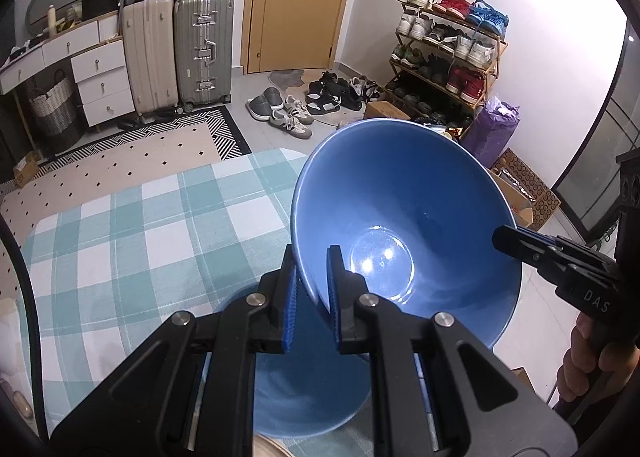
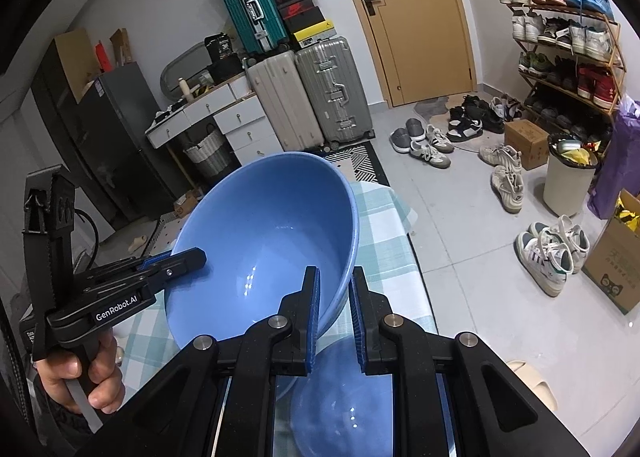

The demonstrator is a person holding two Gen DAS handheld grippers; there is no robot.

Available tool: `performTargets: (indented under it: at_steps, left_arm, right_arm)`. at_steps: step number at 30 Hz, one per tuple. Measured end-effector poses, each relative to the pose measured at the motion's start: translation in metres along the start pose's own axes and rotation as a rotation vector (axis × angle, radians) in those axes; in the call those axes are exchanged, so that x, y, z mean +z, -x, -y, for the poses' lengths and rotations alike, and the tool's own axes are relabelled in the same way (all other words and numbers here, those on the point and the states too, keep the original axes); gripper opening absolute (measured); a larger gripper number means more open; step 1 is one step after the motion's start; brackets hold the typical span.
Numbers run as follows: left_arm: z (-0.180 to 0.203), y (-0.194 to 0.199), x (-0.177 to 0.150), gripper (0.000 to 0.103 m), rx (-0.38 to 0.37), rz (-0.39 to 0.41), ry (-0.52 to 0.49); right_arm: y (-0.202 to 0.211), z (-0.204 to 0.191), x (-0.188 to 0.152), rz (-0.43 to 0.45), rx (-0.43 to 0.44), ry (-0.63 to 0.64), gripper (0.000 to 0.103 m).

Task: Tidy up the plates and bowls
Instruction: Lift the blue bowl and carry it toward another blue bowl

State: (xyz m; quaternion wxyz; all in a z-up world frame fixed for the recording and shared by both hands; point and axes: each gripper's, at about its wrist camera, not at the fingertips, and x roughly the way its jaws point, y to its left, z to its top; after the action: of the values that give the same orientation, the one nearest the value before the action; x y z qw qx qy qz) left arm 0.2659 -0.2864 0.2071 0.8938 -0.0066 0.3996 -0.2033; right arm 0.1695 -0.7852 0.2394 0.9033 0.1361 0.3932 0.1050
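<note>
Both sets of jaws were clamped narrow on the rim of one blue bowl (image 1: 404, 217): the left gripper (image 1: 312, 289) pinched the near-left edge with one blue pad inside the bowl and one outside, and the right gripper (image 2: 335, 309) gripped the opposite edge the same way, so the bowl hung tilted between them, its glossy inside facing both cameras. Directly beneath the jaws lay a second blue dish (image 2: 344, 409), its shape unclear, on the worktop covered with a teal checked cloth (image 1: 132, 225). A hand (image 2: 76, 373) held the left gripper's handle at the side of the right view. Beyond the worktop was a patterned rug (image 1: 132, 153). Farther off, suitcases (image 1: 180, 53) stood beside white drawers (image 1: 104, 77), loose shoes (image 1: 296, 105) lay before a wooden door (image 1: 300, 1), and a shoe rack (image 1: 448, 53) stood to the right.
</note>
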Motion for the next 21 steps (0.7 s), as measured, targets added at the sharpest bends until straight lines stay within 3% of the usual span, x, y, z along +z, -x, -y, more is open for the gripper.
performTargets:
  at_steps: [21]
  left_arm:
    - [-0.018,0.043,-0.042,0.01,0.031,0.017,0.029]
  right_arm:
    - [0.0,-0.032,-0.026,-0.033,0.026,0.053,0.016]
